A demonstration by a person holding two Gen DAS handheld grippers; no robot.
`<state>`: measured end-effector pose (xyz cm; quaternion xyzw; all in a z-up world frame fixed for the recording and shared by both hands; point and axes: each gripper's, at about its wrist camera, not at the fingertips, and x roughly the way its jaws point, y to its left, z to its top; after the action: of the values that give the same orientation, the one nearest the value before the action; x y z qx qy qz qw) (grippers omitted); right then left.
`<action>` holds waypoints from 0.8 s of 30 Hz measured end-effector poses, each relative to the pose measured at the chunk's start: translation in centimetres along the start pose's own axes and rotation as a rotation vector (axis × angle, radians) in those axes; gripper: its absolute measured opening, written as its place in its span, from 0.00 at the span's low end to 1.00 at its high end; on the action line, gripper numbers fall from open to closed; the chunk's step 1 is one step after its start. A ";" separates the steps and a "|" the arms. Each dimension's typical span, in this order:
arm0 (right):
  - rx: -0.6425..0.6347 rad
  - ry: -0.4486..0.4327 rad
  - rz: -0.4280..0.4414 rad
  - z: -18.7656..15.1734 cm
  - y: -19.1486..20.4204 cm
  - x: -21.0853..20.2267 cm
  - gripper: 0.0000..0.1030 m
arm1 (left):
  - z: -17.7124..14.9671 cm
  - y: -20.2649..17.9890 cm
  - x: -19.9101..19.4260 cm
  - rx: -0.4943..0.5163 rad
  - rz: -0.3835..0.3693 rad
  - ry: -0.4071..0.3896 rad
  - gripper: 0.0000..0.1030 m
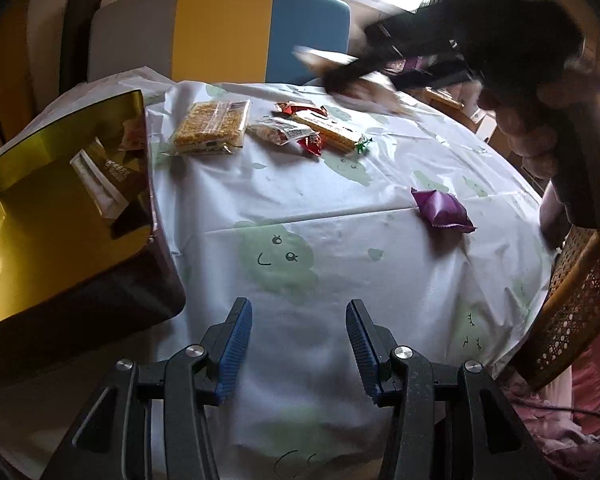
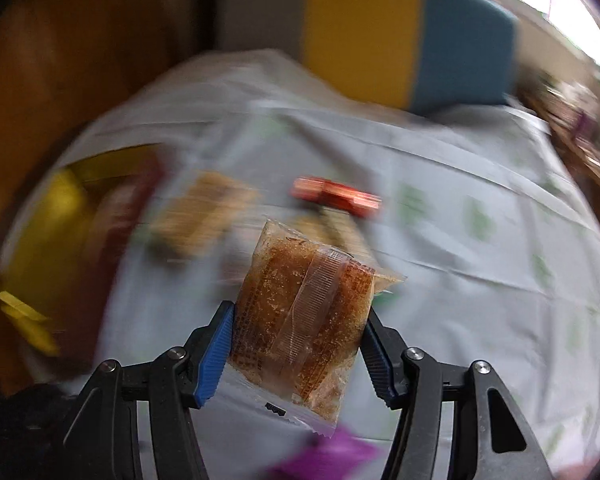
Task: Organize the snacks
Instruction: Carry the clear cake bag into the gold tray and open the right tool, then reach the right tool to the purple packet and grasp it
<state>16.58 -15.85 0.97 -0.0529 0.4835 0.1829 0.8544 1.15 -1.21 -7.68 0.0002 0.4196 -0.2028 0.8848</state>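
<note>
Snacks crowd the tabletop's far edge: noodle block (image 1: 210, 128), white packet (image 1: 280, 131), wafer bar (image 1: 328, 130), red wrappers (image 1: 311, 145). Purple packet (image 1: 442, 210) lies alone by the right edge. Gold box (image 1: 60, 208) sits at the left edge, wrappers inside. Your left gripper (image 1: 299, 350) hangs released, holding nothing. Your right gripper (image 2: 298, 356) is clenched on a brown packet (image 2: 300, 316) above the tabletop; background blurred.

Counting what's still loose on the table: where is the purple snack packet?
In the left wrist view the purple snack packet lies alone on the tablecloth at the right, near the table edge and wicker chair, apart from the snack cluster.
</note>
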 end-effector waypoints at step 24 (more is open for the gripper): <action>-0.224 0.109 0.413 1.1 15.1 4.0 0.64 | -0.3 0.6 0.1 -0.037 -0.014 -0.012 0.48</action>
<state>13.85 -0.51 -0.55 -0.0572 0.5061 0.4033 0.7602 1.17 -0.64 -8.01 -0.0201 0.4181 -0.2011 0.8856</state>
